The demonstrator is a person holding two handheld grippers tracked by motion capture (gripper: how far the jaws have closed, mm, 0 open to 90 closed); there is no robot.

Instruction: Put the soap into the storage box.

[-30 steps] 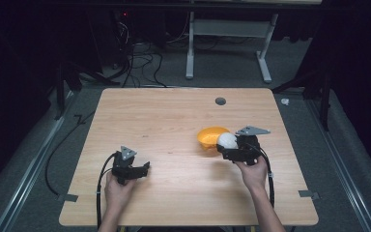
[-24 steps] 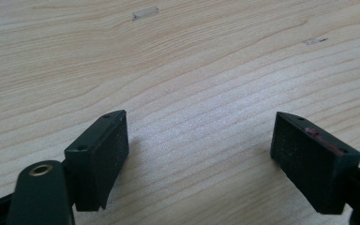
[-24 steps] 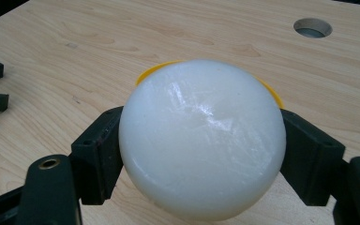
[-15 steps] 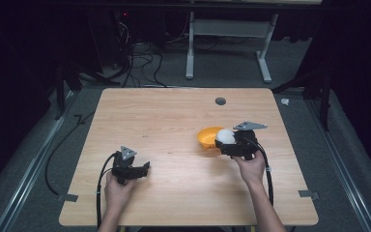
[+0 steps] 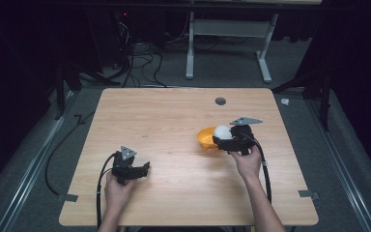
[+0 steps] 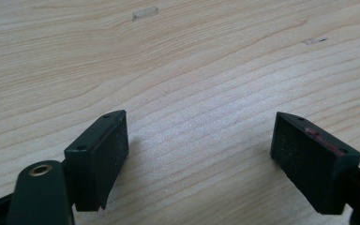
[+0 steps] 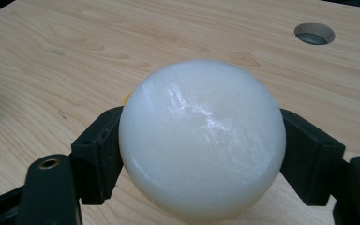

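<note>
While the right gripper (image 5: pixel 223 137) is clamped on the white ball (image 7: pixel 201 138) right over the orange bowl (image 5: pixel 205 137), I'd lower it dead center before letting go. Left gripper (image 6: pixel 211 164) sits spread wide on the table (image 5: pixel 174 121), well away from the bowl.

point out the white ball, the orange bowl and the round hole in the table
white ball (image 7: pixel 201 138), right gripper view, middle of its front face
orange bowl (image 5: pixel 204 138), high view, left part of its rim
round hole (image 5: pixel 220 101), high view, its centre
</note>
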